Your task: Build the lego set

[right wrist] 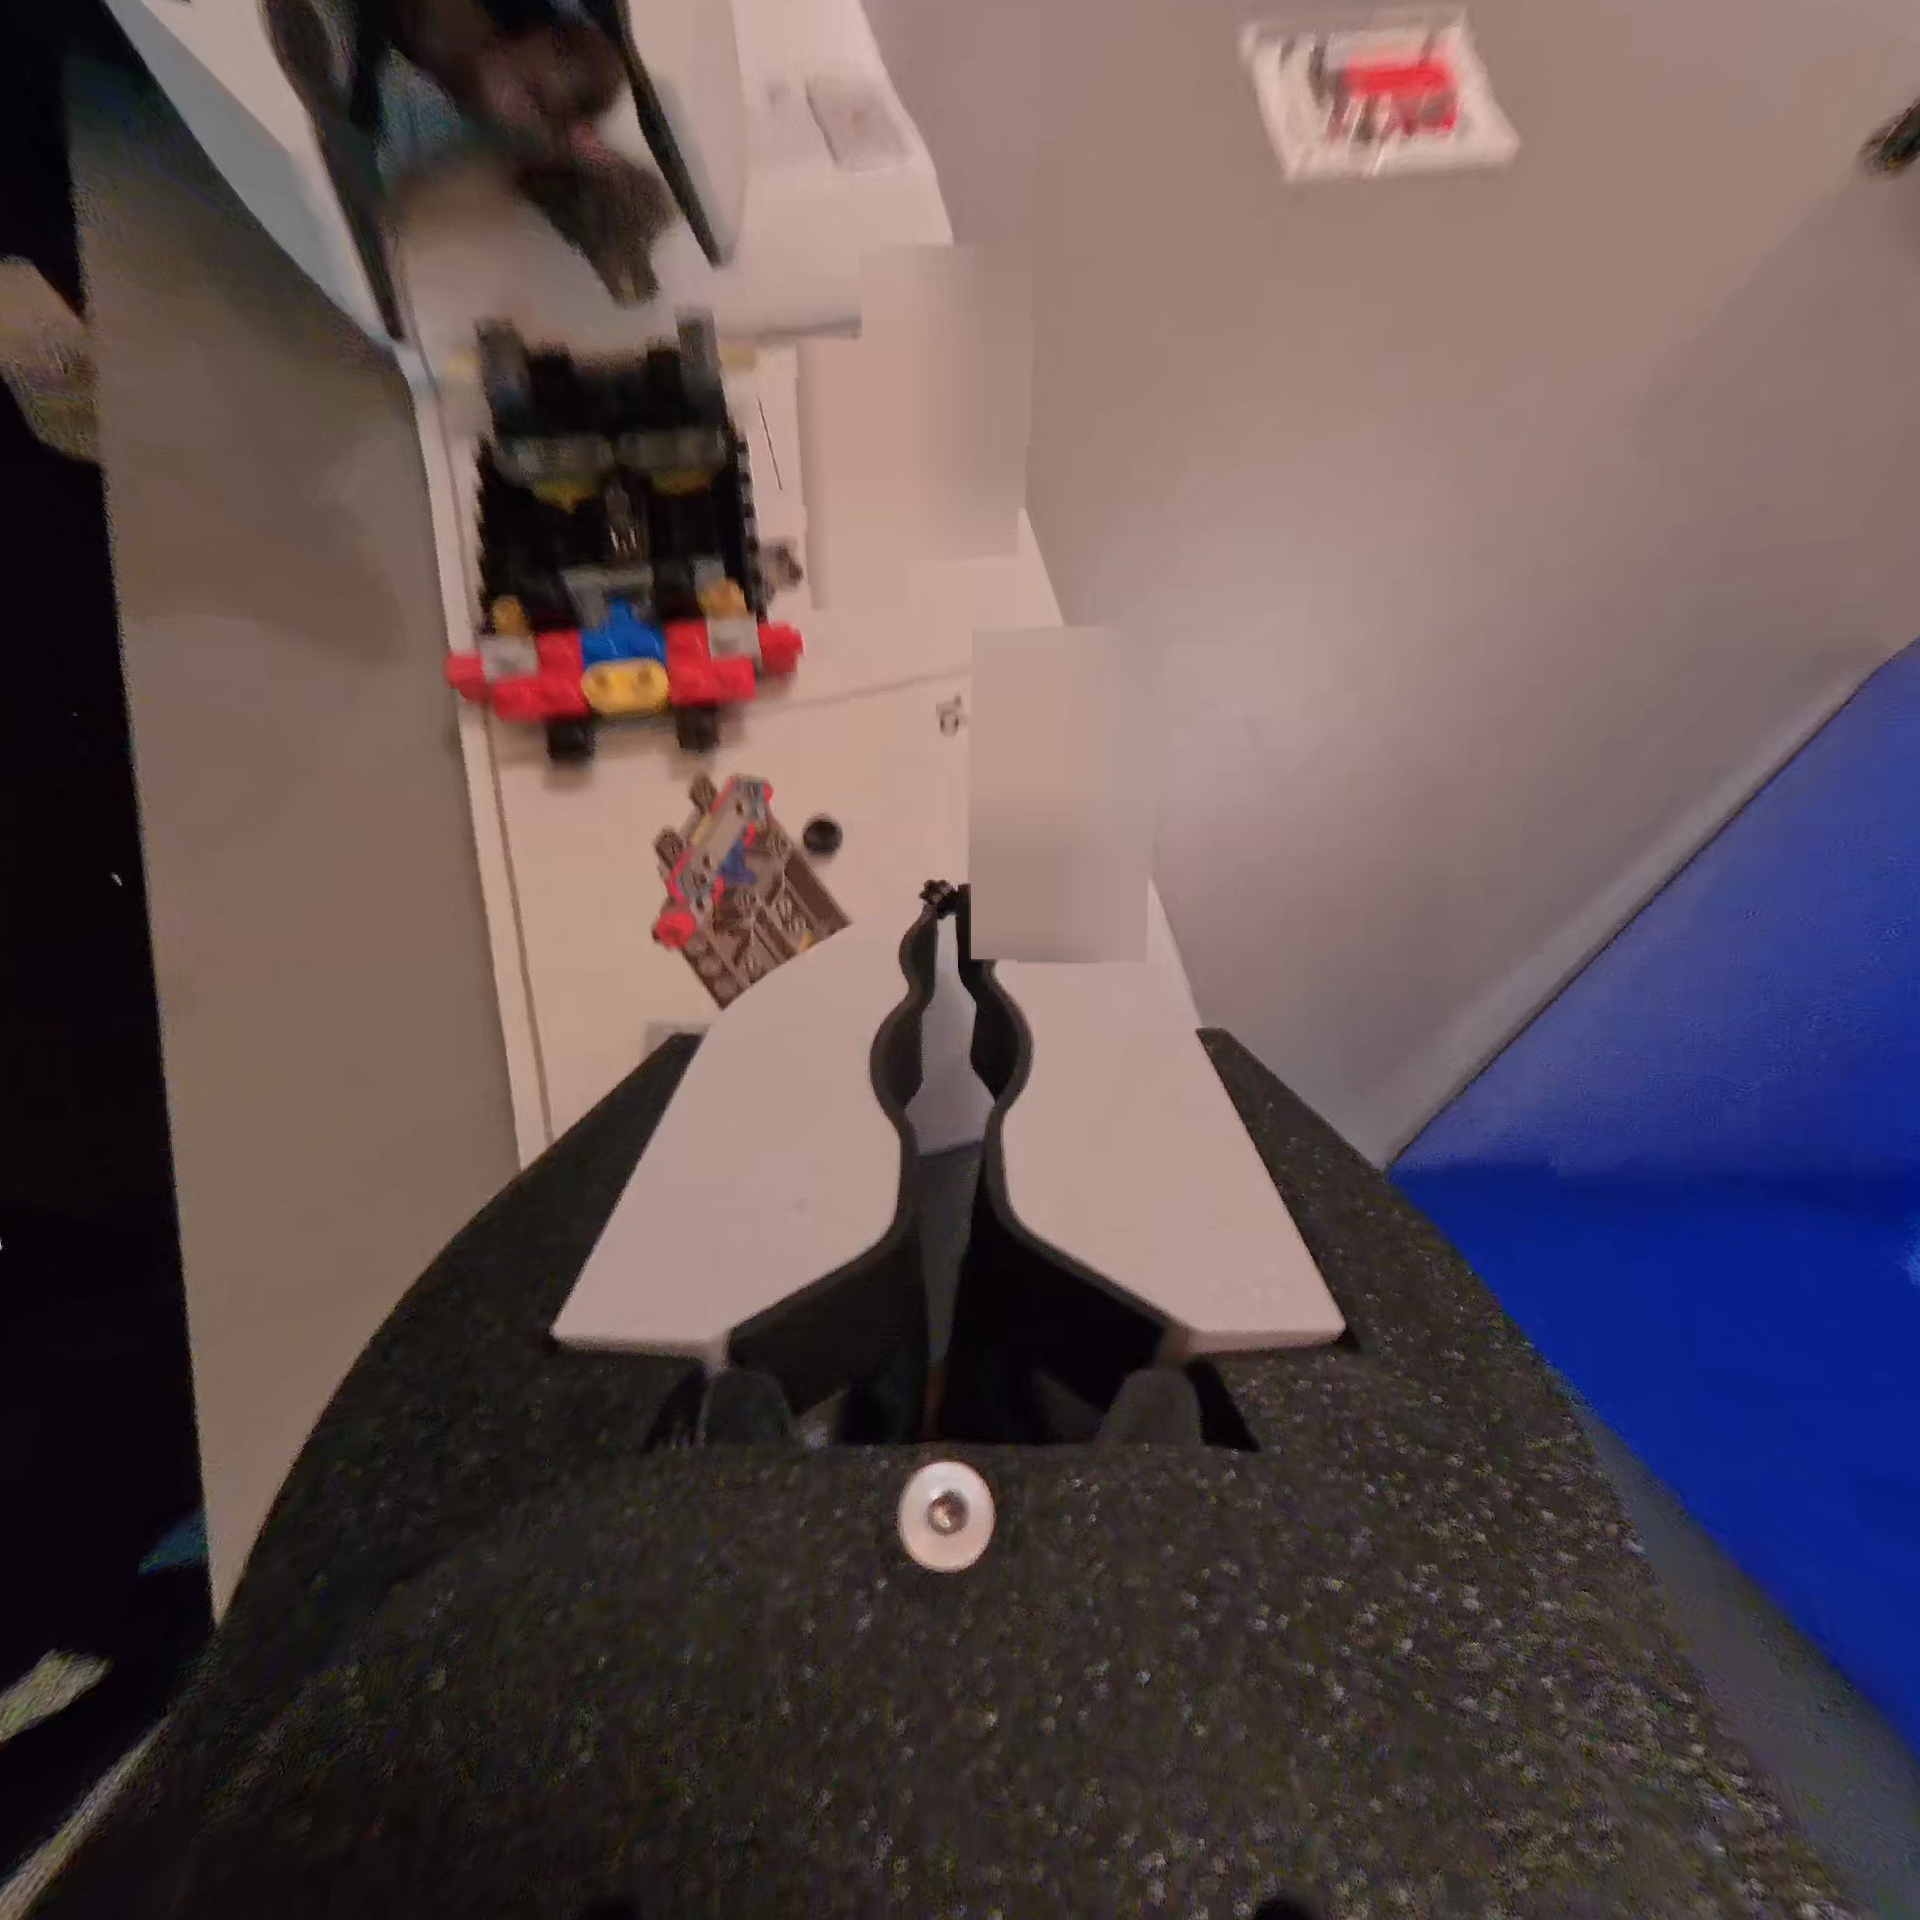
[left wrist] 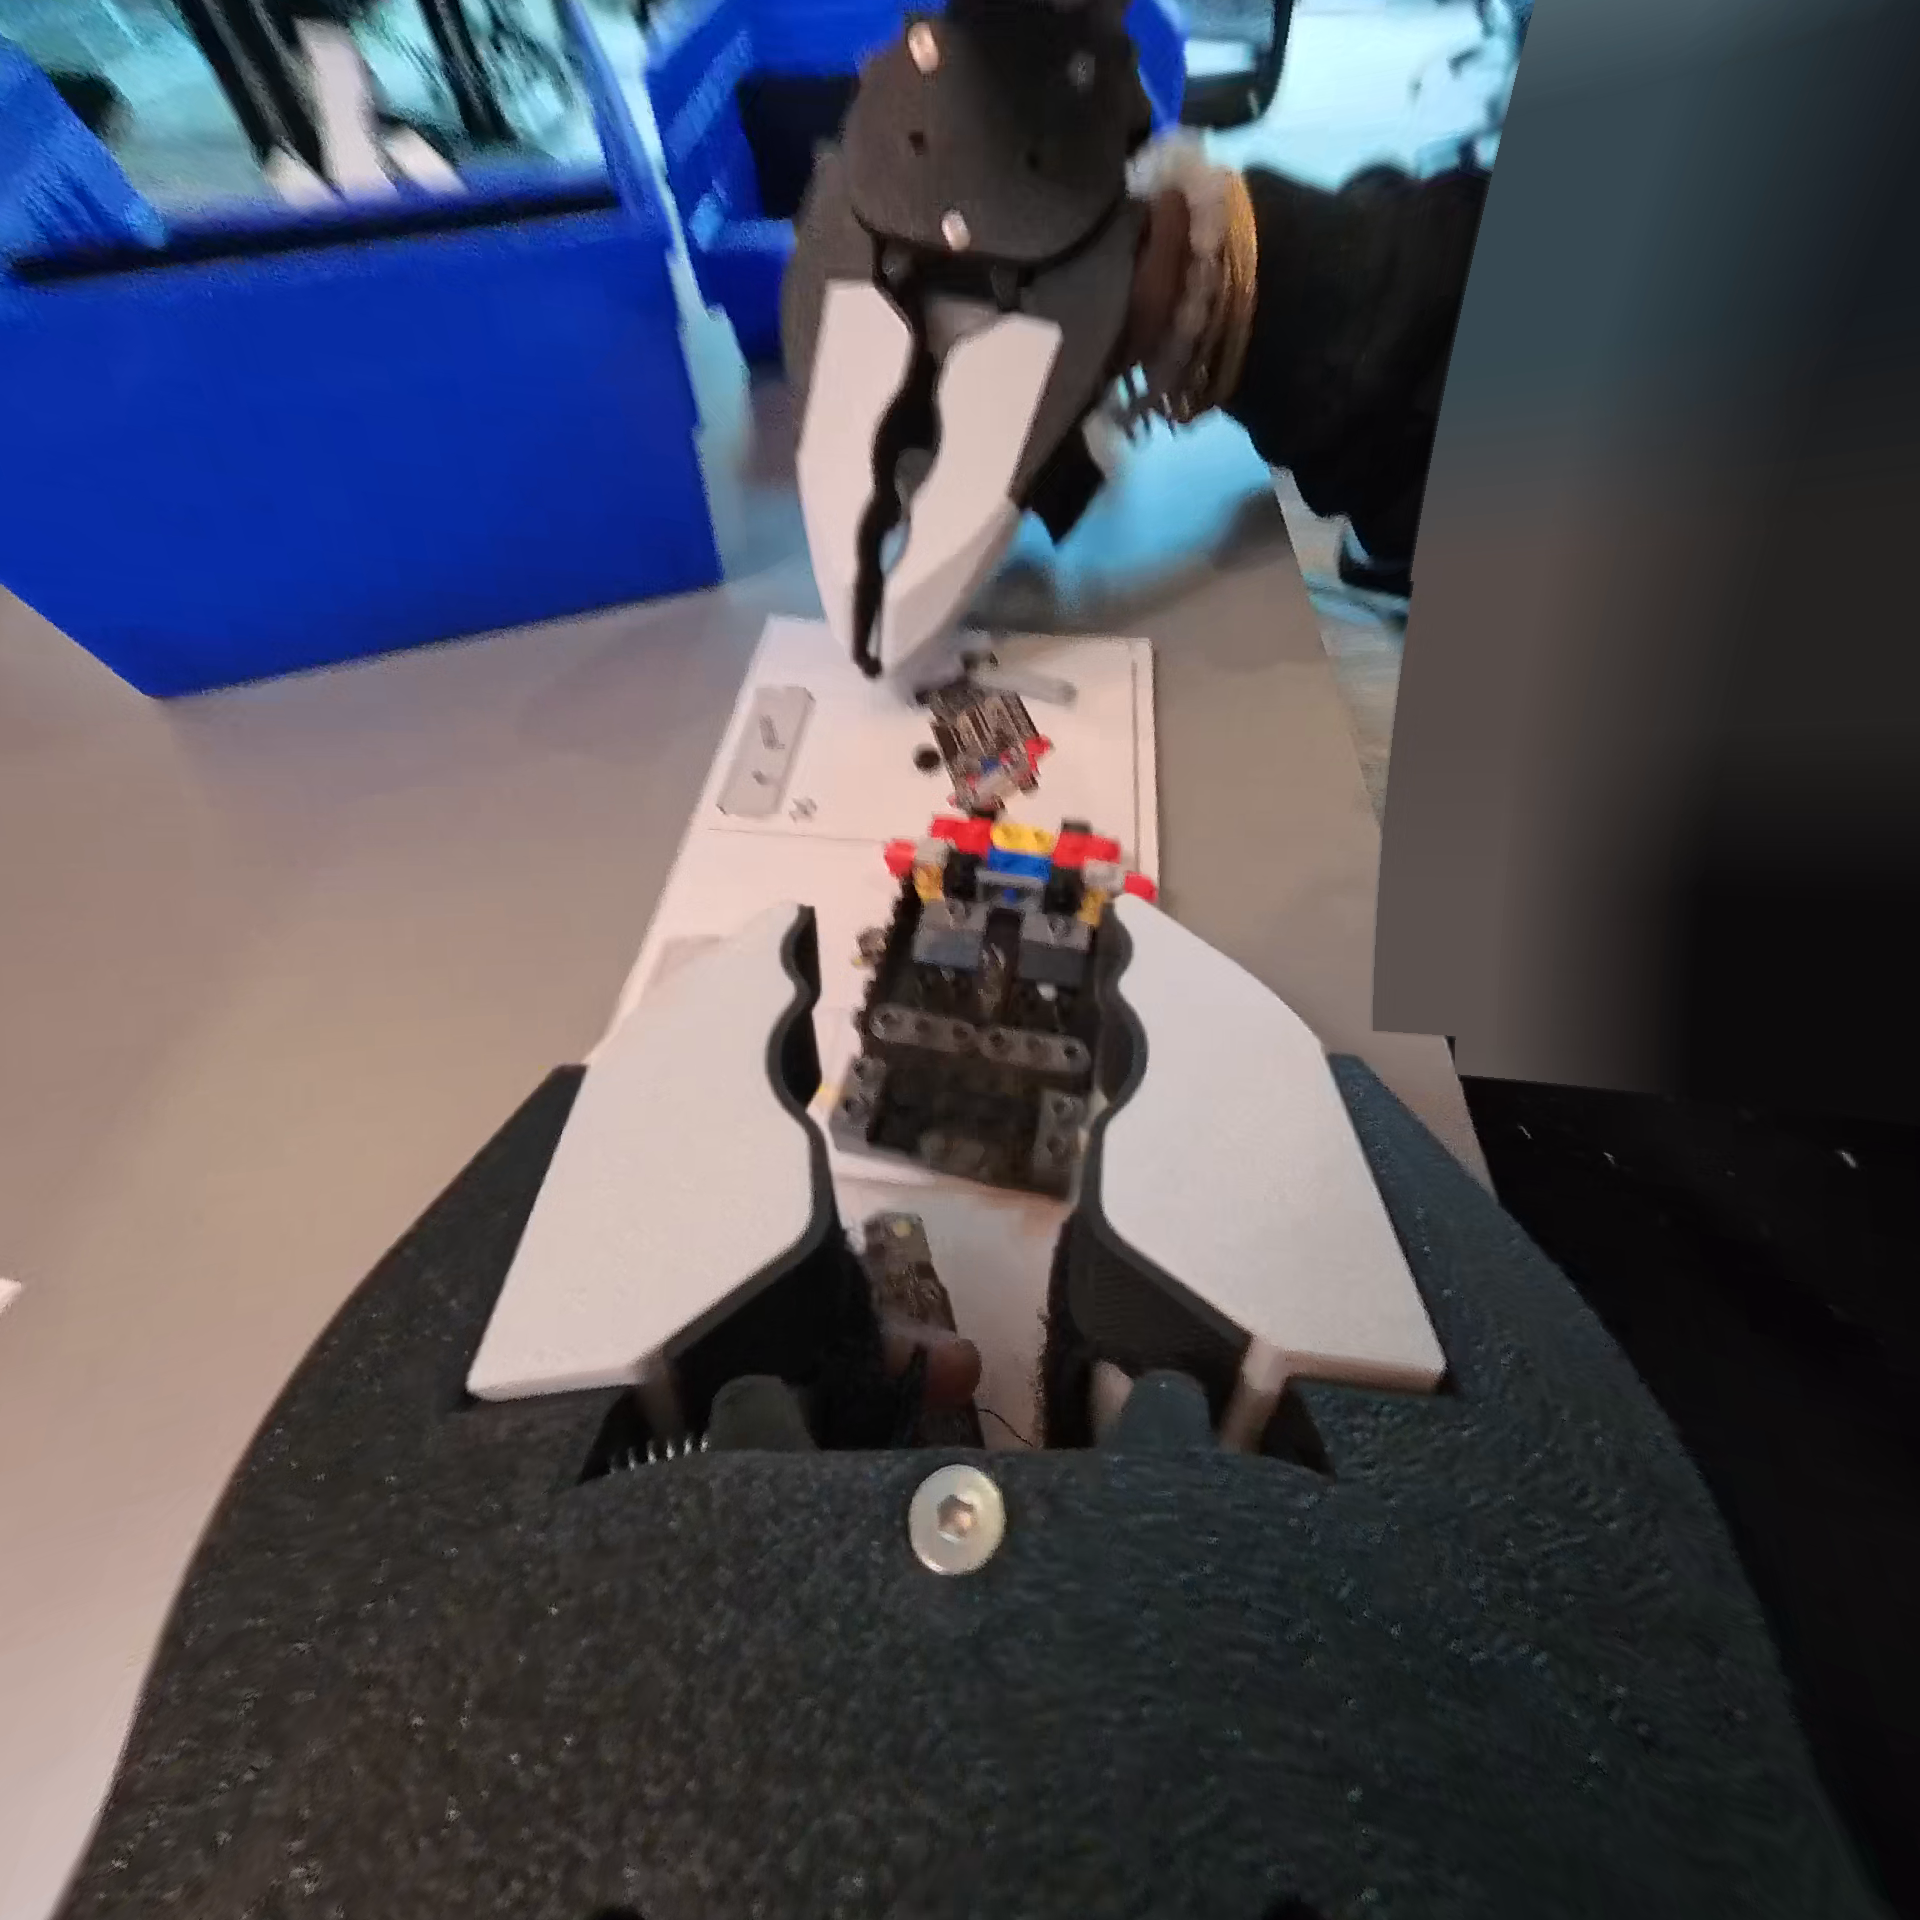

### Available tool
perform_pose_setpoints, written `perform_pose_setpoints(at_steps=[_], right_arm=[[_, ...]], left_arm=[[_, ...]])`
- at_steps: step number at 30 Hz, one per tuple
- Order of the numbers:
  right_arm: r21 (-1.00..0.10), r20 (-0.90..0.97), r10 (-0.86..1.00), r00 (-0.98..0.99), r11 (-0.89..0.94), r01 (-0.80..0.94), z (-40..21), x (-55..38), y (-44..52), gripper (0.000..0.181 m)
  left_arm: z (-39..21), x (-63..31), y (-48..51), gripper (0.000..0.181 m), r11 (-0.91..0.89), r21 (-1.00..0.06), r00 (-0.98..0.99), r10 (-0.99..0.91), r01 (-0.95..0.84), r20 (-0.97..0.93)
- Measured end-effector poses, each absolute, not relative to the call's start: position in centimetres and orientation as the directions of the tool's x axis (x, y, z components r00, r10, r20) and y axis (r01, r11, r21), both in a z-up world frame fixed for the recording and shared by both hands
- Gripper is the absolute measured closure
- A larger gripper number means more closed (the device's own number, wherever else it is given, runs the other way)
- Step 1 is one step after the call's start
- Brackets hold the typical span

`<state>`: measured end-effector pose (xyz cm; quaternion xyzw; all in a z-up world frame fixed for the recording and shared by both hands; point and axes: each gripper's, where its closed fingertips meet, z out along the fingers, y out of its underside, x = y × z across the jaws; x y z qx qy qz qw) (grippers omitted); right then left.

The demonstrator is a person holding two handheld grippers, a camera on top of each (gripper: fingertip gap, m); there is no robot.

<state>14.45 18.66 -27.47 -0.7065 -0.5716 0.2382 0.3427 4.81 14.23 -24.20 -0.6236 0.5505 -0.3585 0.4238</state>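
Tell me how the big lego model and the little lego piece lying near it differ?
The big lego model is far larger than the little lego piece. The model is mostly black with a red, blue and yellow end; the piece is mostly grey with small red and blue bits. The model sits between the open left tool fingers; the piece lies free, askew, near the right tool. Both rest on the white instruction sheet.

The left gripper (left wrist: 961, 925) has smooth, matt white plastic fingers (left wrist: 675, 1143) on a rough, grainy black body with a shiny metal screw (left wrist: 956, 1522); the right gripper (right wrist: 951, 914) looks the same. The lego model (left wrist: 987, 997) is glossy hard plastic, lying on a matt white paper sheet (left wrist: 831, 748). The table (left wrist: 312, 883) is smooth, dull grey, and the bin (left wrist: 364, 436) is smooth blue plastic.
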Motion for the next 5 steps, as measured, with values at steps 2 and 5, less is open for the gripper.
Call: perform_pose_setpoints(at_steps=[2,5], right_arm=[[-0.854,0.143,0.962,0.232,0.001,0.521,-24.3,13.0,18.8,0.178],[-0.892,0.395,0.883,0.253,0.303,0.336,-18.4,10.3,17.4,0.178]], left_arm=[[-21.9,5.4,14.8,0.141,-0.063,-0.969,0.203,-0.979,-0.237,0.013],[-17.9,6.4,14.4,0.151,-0.375,-0.924,0.119,-0.917,0.072,0.381]])
